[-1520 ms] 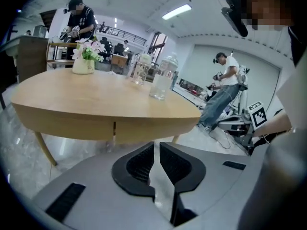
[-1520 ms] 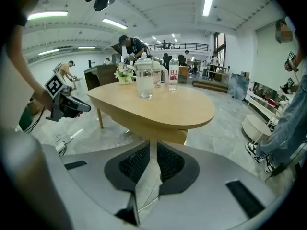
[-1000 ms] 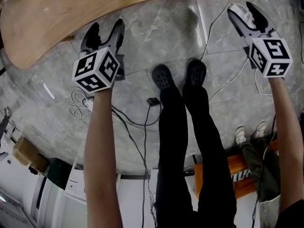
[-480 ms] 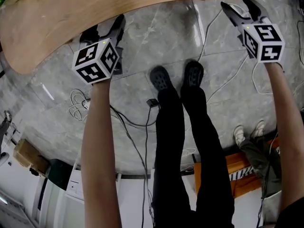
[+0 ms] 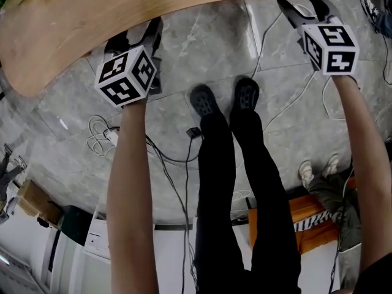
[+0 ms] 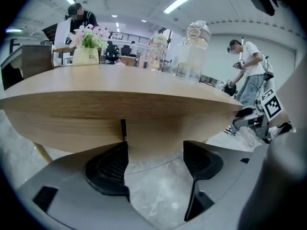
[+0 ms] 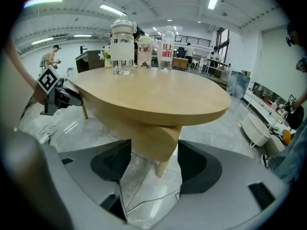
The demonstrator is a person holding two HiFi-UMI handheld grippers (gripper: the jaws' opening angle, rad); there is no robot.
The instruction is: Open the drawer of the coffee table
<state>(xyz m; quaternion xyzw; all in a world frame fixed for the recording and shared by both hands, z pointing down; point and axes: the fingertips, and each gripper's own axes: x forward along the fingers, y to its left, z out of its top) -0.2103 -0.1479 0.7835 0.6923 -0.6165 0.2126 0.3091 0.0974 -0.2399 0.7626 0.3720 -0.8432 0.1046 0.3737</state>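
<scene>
L gripper (image 5: 135,37): jaws just been opening, now wide apart, nothing betw them, touching nothing, just beside coffee table (image 5: 92,17) rim. R gripper (image 5: 304,10) also apart, empty, at table's other end. Drawer prob sits in the wood band by dark seam (image 6: 123,128); no handle seen. Stiff wood, likely light, should slide. Pinch lower edge nr seam, pull straight out.

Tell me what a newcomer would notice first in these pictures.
The pale wooden coffee table spans the head view's top, the left gripper and right gripper aimed at its rim. Both stand open and empty; the left one's jaws have just been opening. Black-trousered legs fill the middle.
</scene>
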